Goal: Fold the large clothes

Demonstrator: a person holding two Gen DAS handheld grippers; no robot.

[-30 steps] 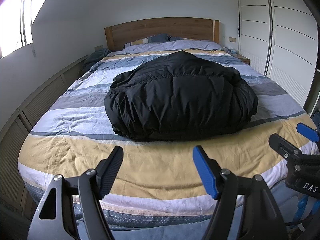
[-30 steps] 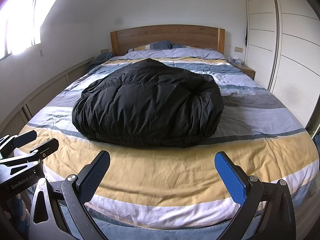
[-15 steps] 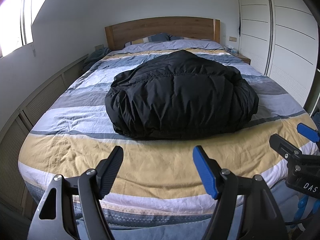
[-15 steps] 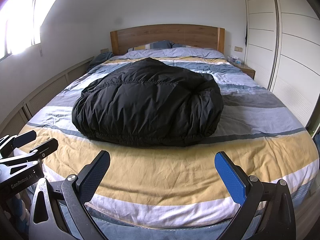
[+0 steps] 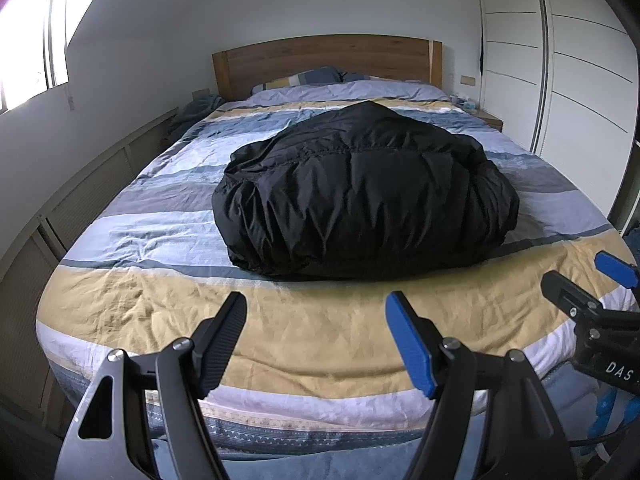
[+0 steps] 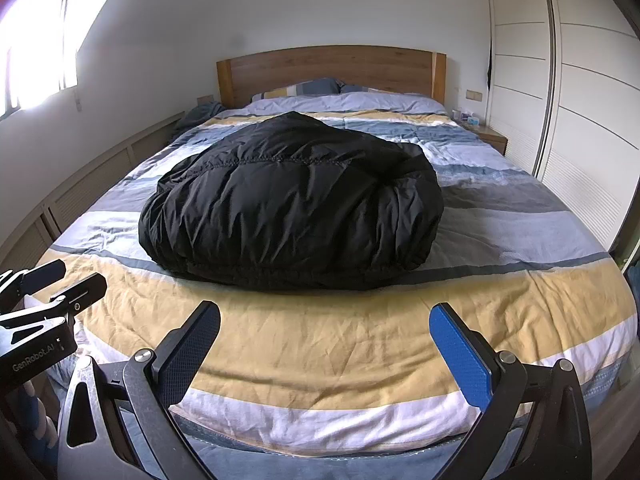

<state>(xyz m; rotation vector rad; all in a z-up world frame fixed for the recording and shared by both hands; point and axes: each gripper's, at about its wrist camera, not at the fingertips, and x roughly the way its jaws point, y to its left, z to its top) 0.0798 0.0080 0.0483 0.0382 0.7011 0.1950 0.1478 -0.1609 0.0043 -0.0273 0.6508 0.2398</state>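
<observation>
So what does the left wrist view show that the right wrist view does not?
Only the left wrist view: the right gripper seen from the side at the right edge, and the left gripper from behind, open and empty.

Only the right wrist view: the left gripper at the left edge, and more of the nightstand, with small items on it.

Both: the black jacket bundled on the striped bed, the headboard, the pillows, the window and the wardrobe.
</observation>
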